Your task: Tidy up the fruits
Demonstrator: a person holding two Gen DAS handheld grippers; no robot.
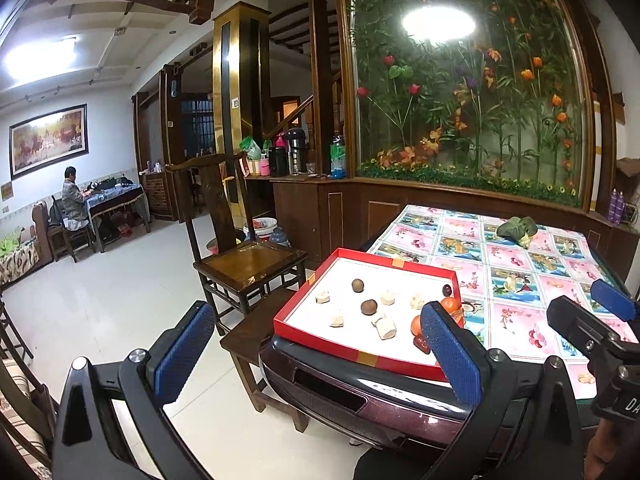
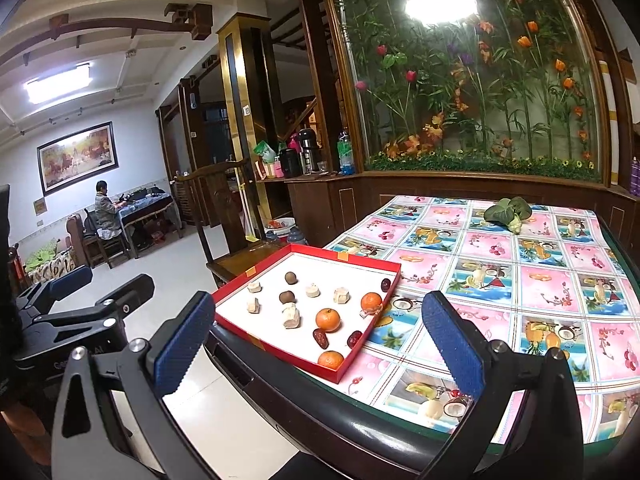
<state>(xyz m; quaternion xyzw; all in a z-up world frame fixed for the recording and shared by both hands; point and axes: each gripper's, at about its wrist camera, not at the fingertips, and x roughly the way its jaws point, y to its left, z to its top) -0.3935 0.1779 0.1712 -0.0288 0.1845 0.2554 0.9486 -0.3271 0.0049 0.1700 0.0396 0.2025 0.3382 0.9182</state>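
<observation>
Your left gripper (image 1: 320, 354) and right gripper (image 2: 320, 334) both gape wide, holding nothing, raised off the table's (image 2: 540, 292) near edge, facing the tray (image 2: 276, 350).

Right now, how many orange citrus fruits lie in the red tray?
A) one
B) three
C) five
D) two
B: the right wrist view shows three orange fruits inside the red tray, one far, one middle and one at the near corner.
</observation>
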